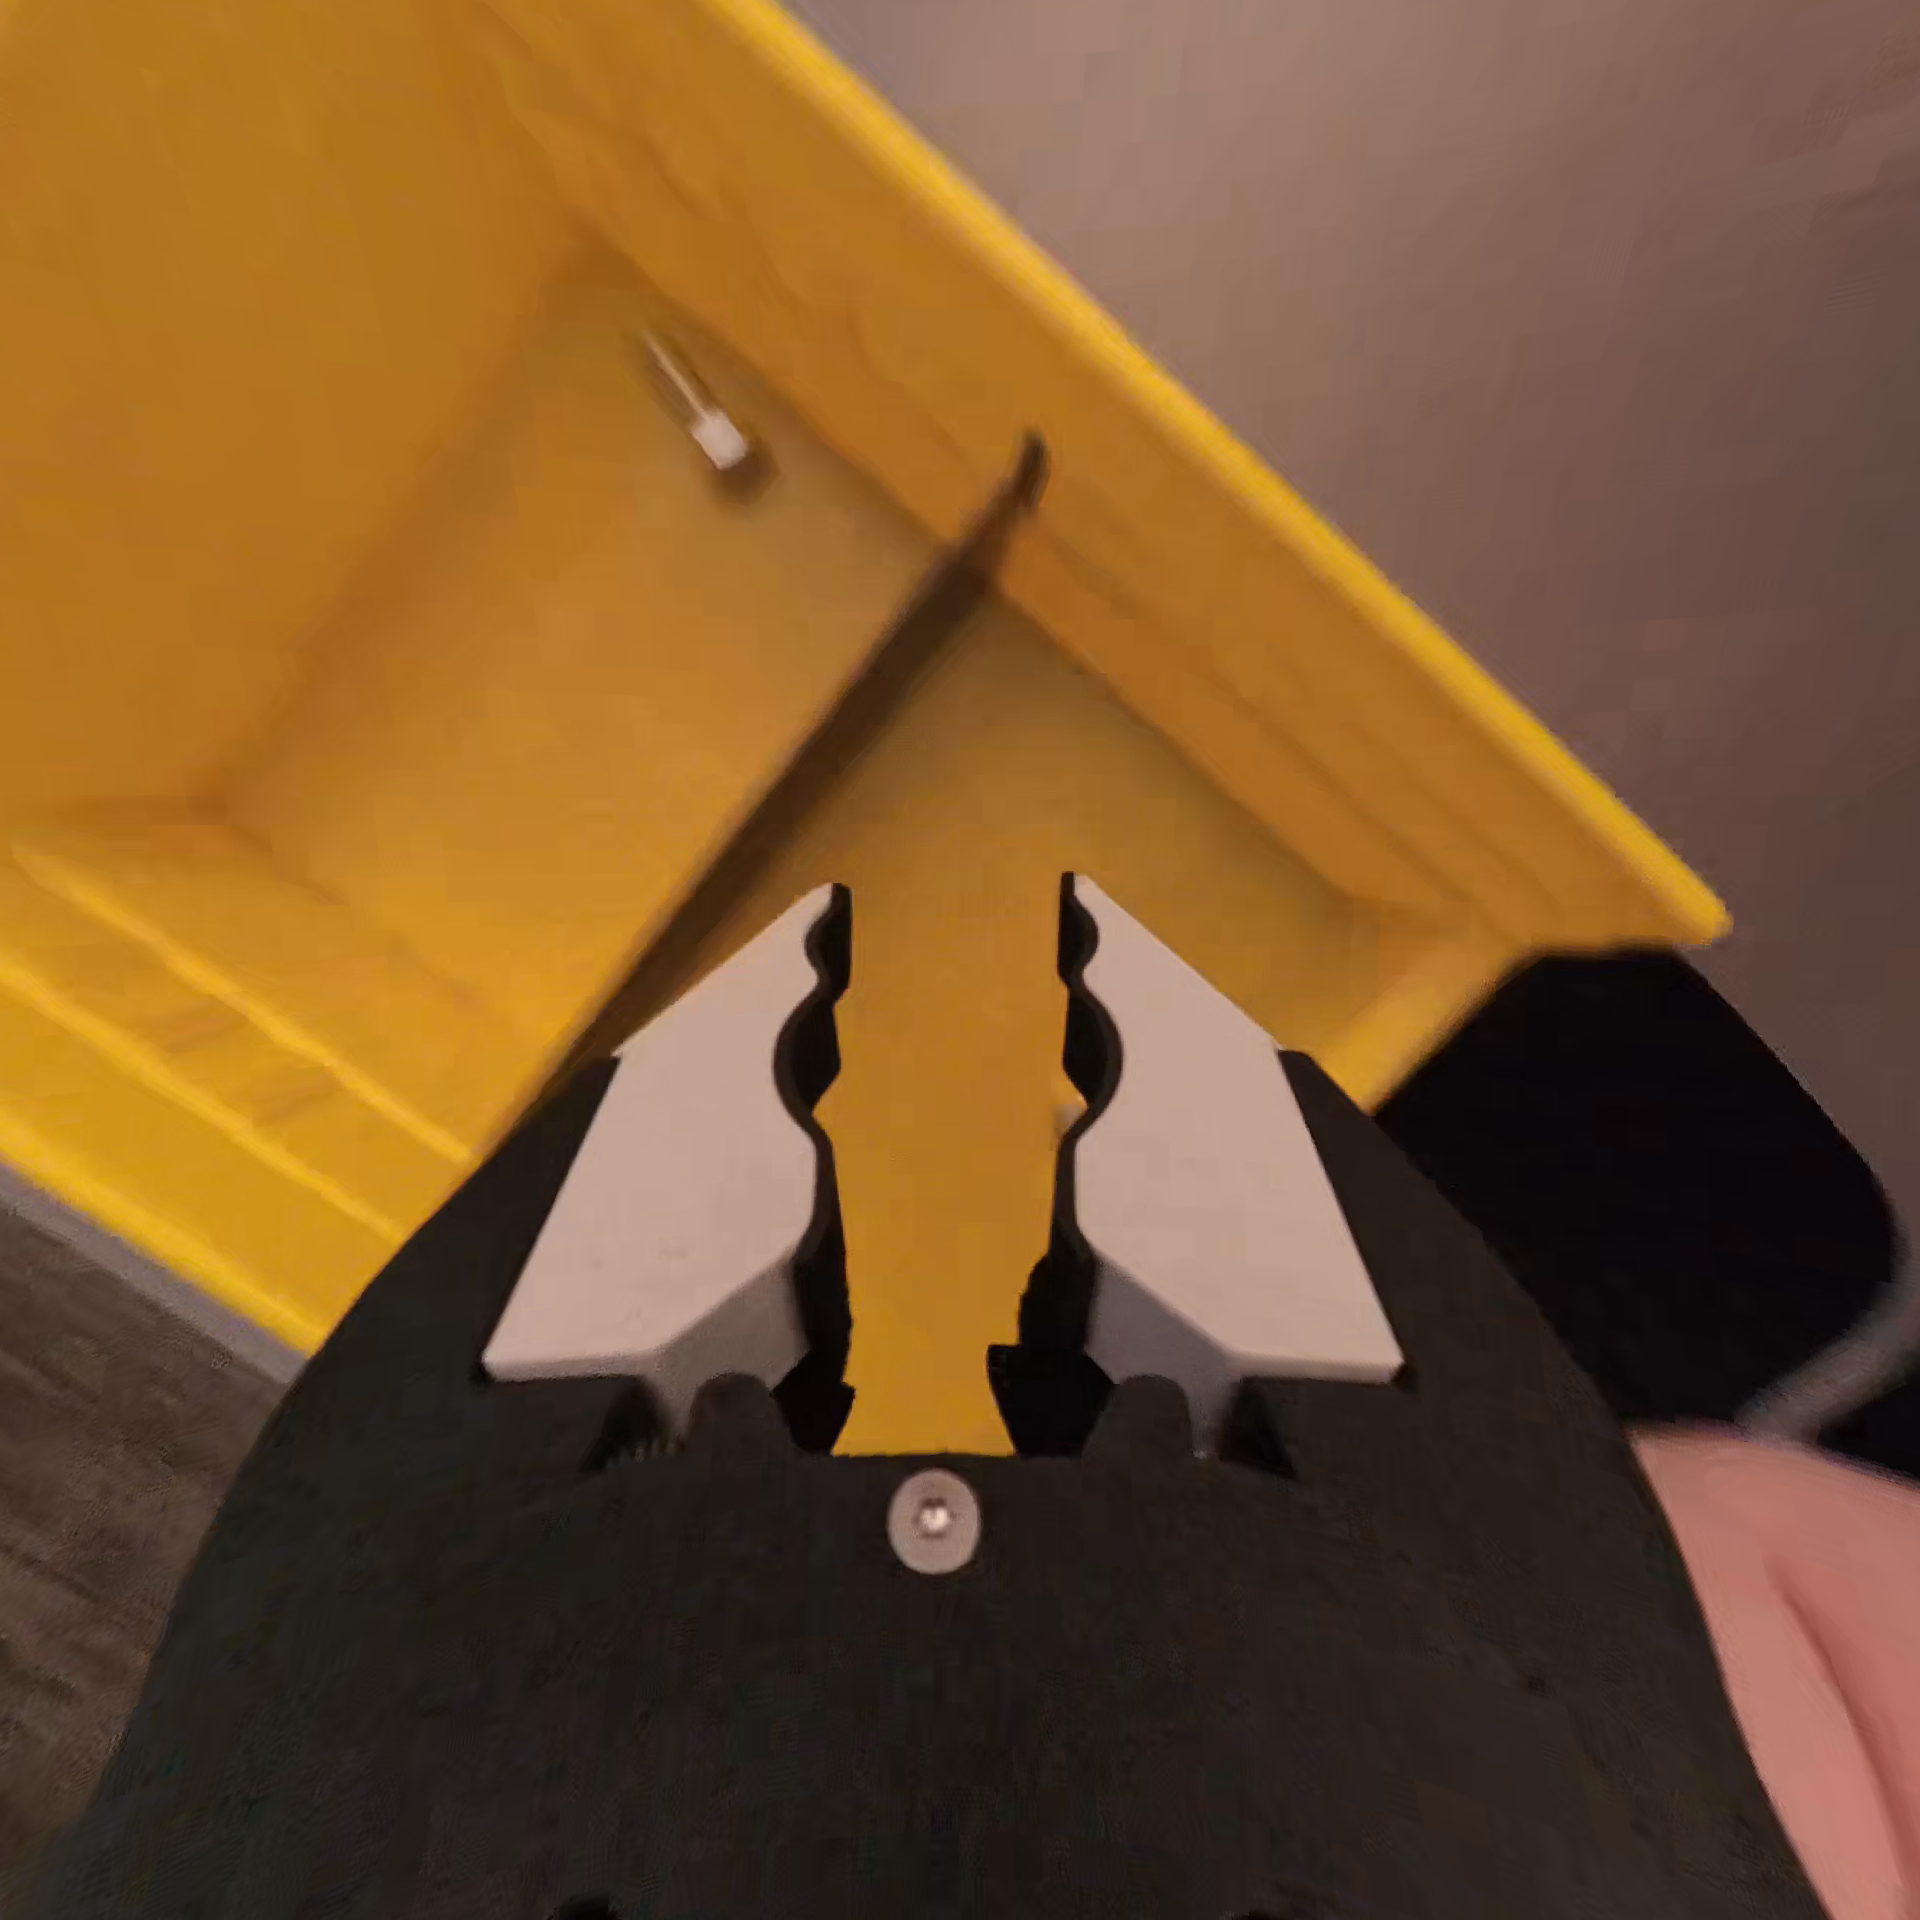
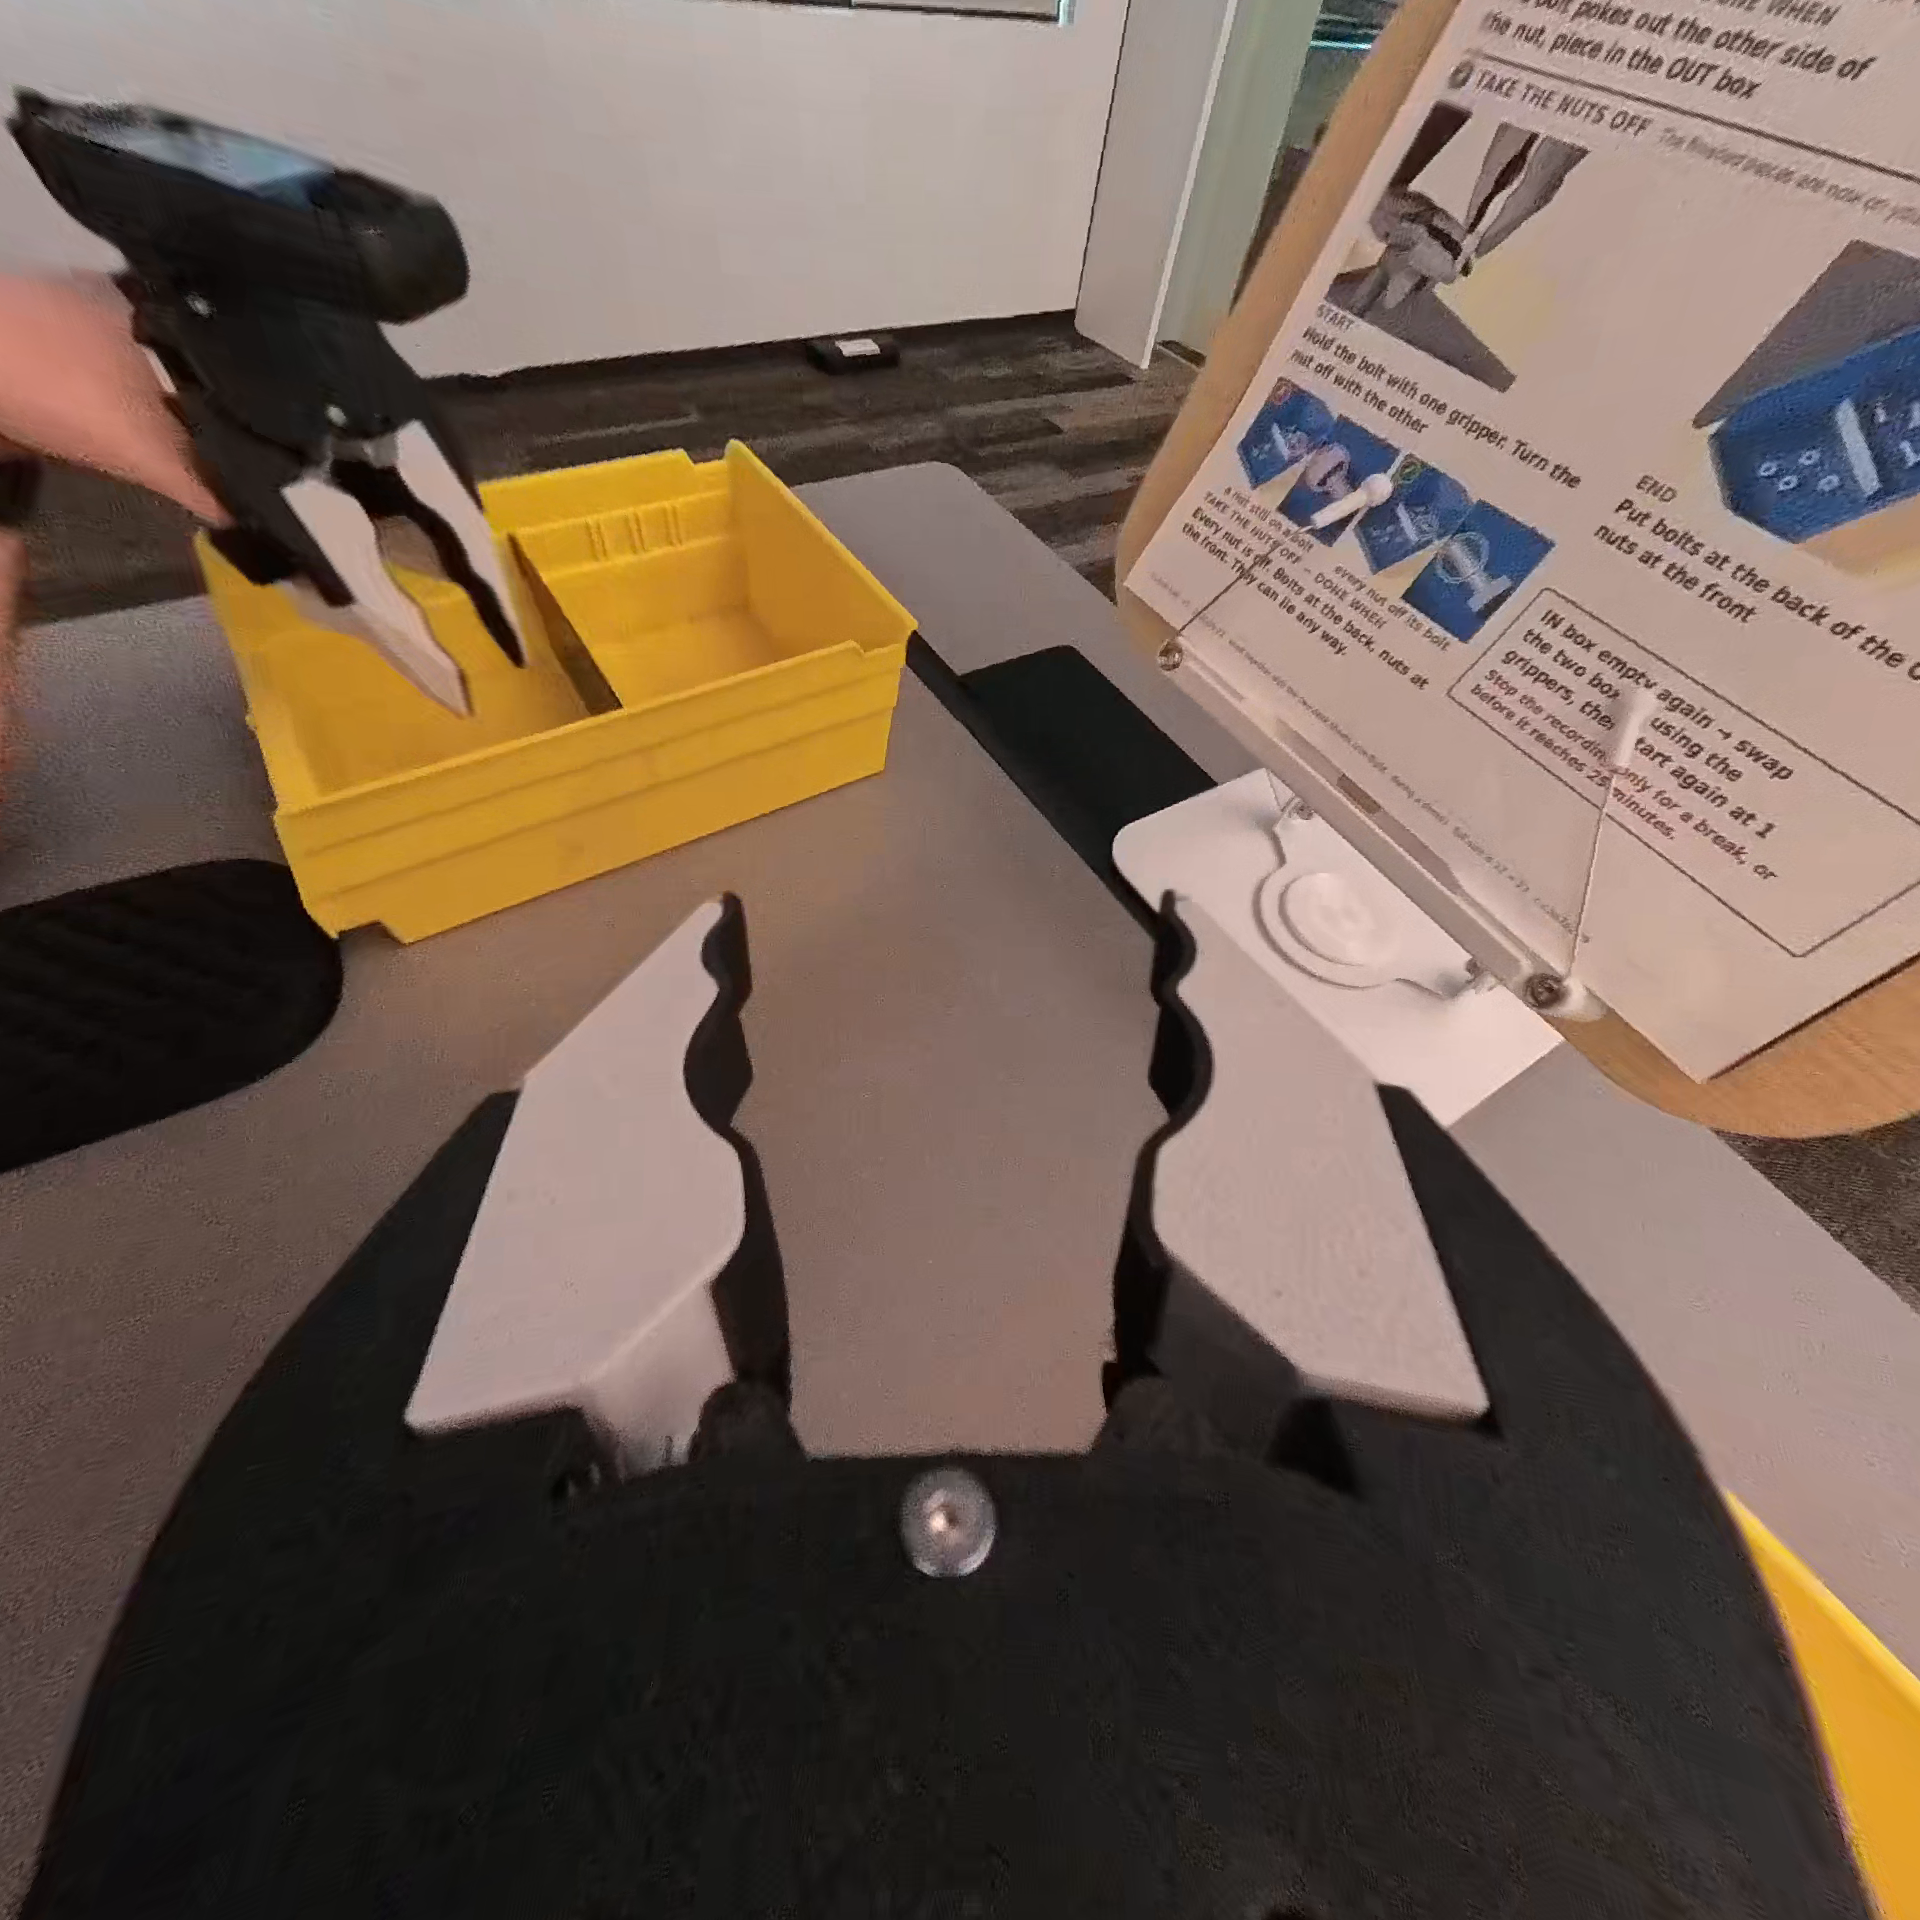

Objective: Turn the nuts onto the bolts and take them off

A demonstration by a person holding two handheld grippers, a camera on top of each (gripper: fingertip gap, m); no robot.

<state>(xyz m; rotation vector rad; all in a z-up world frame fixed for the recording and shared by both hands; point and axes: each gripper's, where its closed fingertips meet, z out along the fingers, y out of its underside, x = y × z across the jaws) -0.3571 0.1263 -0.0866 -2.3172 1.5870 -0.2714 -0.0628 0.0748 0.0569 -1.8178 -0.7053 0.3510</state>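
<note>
One bolt (image 1: pixel 694 416) lies alone in the yellow bin (image 1: pixel 1299 540), upper left of the left wrist frame. Left gripper (image 1: pixel 951 904) hovers inside, jaws apart, empty; right gripper (image 2: pixel 945 914) waits over the table (image 2: pixel 935 1039), jaws wide. Likely fetching: next, shift left and close on the bolt.

A yellow plastic bin (image 2: pixel 582 769) sits on a grey tabletop (image 2: pixel 935 1039), split by a dark upright divider (image 2: pixel 566 639) into two compartments. One silver metal bolt (image 1: pixel 698 416) lies in the compartment left of the divider in the left wrist view. The black-and-white left gripper (image 2: pixel 478 665) reaches down into the bin from above, beside the divider. To the bin's right stands a tilted printed instruction sheet on a wooden board (image 2: pixel 1621 499), on a white base plate (image 2: pixel 1195 862). The black-and-white right gripper (image 2: pixel 945 925) hovers over the tabletop, in front of the bin.
</note>
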